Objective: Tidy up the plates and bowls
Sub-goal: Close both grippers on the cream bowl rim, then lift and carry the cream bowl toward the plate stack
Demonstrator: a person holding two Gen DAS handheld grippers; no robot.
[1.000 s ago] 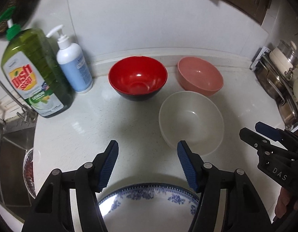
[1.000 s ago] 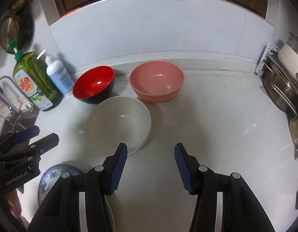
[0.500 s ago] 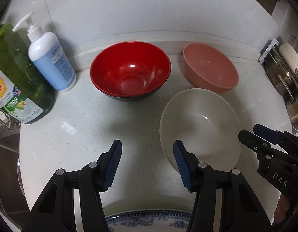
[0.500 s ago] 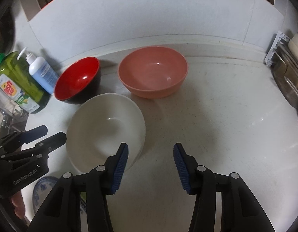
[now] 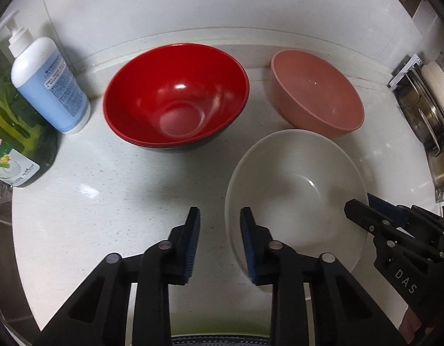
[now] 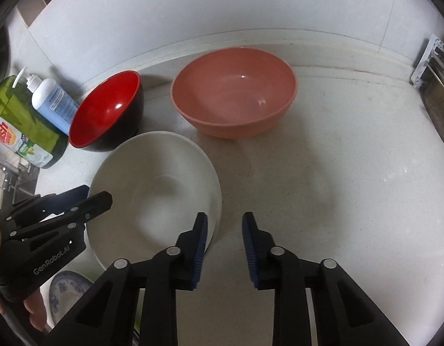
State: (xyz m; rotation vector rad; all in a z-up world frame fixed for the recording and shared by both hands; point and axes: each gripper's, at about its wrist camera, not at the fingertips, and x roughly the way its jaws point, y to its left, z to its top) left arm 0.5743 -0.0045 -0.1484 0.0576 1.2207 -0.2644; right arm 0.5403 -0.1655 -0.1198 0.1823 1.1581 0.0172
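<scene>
Three bowls stand on the white counter: a red bowl with a black outside [image 5: 175,98] at the back left, a pink bowl [image 5: 317,95] at the back right, and a white bowl [image 5: 296,190] nearest me. My left gripper [image 5: 220,216] straddles the white bowl's left rim, one finger inside and one outside. Its jaws are closing, and a gap still shows beside the rim. My right gripper [image 6: 224,222] straddles the right rim of the white bowl [image 6: 155,184] the same way, jaws closing with a gap left. A blue-patterned plate [image 6: 66,288] lies in front of the bowl.
A blue pump bottle [image 5: 49,83] and a green dish-soap bottle [image 5: 11,144] stand at the back left, beside the sink [image 6: 8,178]. A rack with metal pots [image 5: 429,132] lines the right edge. A tiled wall closes the back. A hand [image 6: 34,308] holds the left gripper.
Both grippers have come forward and down onto the white bowl's two sides, and their jaws have narrowed. The patterned plate has slid almost out of the left wrist view.
</scene>
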